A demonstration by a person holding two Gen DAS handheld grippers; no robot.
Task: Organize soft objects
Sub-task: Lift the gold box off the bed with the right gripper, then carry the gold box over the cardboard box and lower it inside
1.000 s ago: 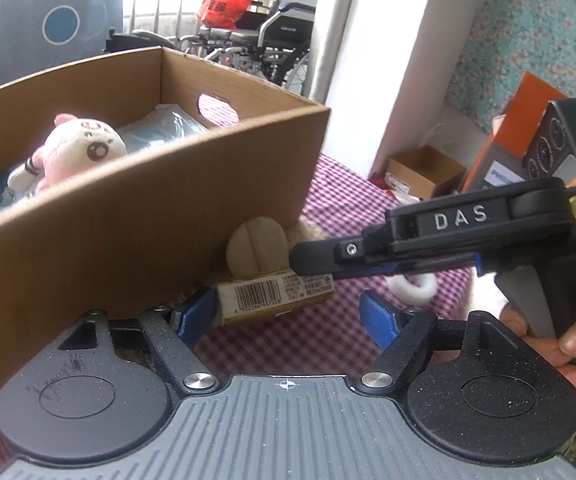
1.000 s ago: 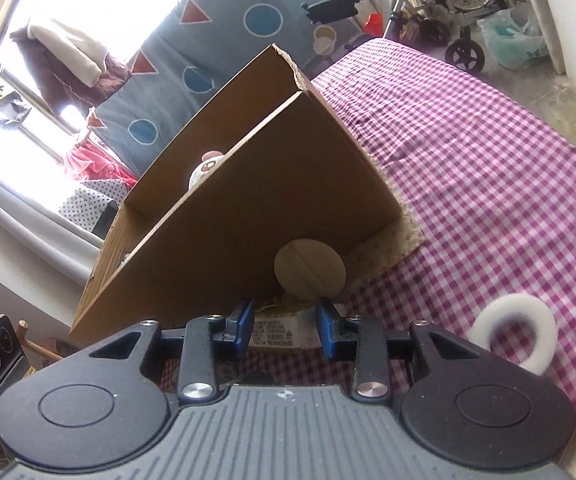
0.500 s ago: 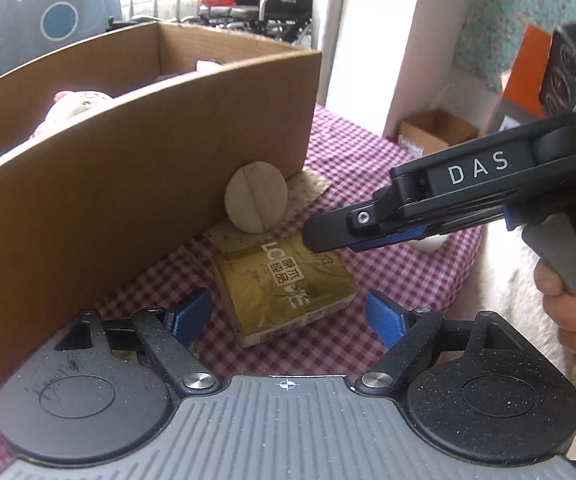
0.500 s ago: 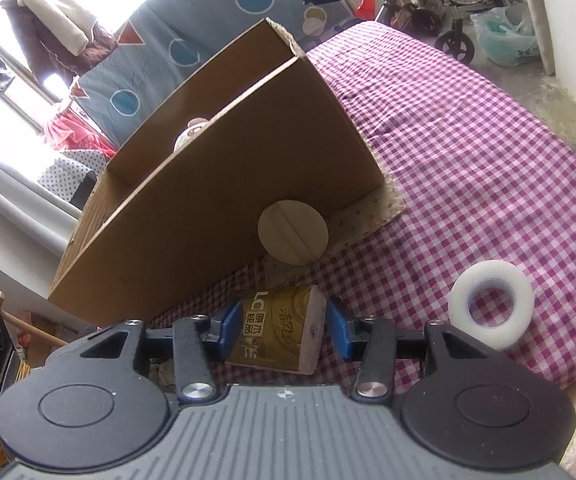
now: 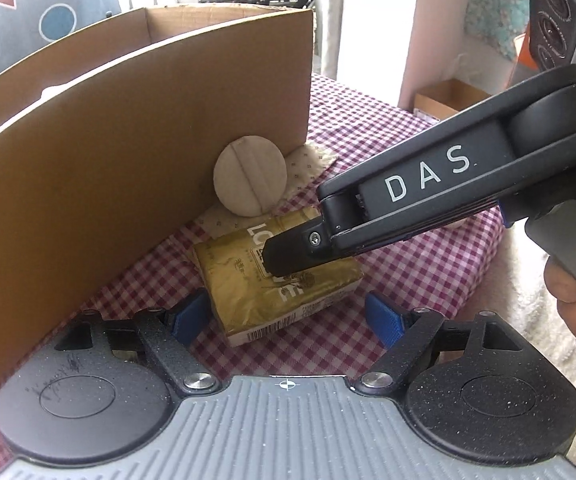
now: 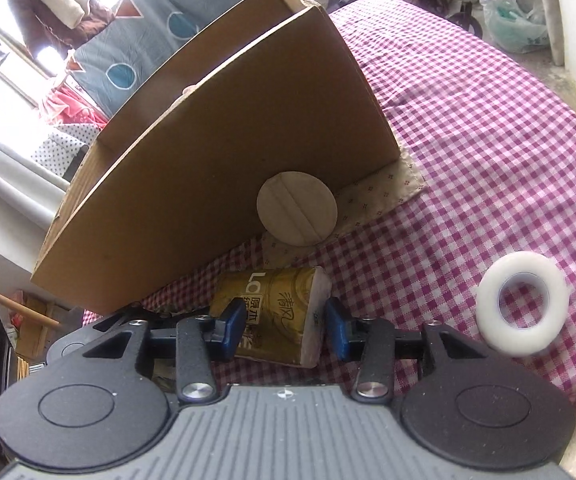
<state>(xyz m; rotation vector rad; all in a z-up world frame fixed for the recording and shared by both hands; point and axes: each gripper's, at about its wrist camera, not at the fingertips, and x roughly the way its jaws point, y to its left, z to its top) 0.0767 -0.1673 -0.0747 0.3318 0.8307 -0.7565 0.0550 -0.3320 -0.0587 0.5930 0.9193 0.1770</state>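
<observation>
Gold-wrapped tissue pack (image 5: 278, 280) lies flat on the pink checked tablecloth (image 6: 467, 128), just in front of the long outer wall of the cardboard box (image 5: 128, 152). The right gripper (image 6: 284, 330) straddles the pack with its blue pads (image 6: 230, 330) apart: the left pad looks to touch the wrapper, while a slim gap shows at the other pad. The left gripper (image 5: 288, 320) sits with its tongs spread wide, its pads clear of the pack on both sides. In the left wrist view the right gripper's black body crosses over the pack from the right, covering part of its top.

A round beige pad (image 6: 296, 208) leans against the box wall just behind the pack, standing on a patterned cloth (image 6: 383, 188) that pokes out from under the box corner. To the right, well apart from the pack, a white foam ring (image 6: 521, 308) lies flat near the table edge. Bare tablecloth stretches beyond the box corner to the right; the box wall closes off the left.
</observation>
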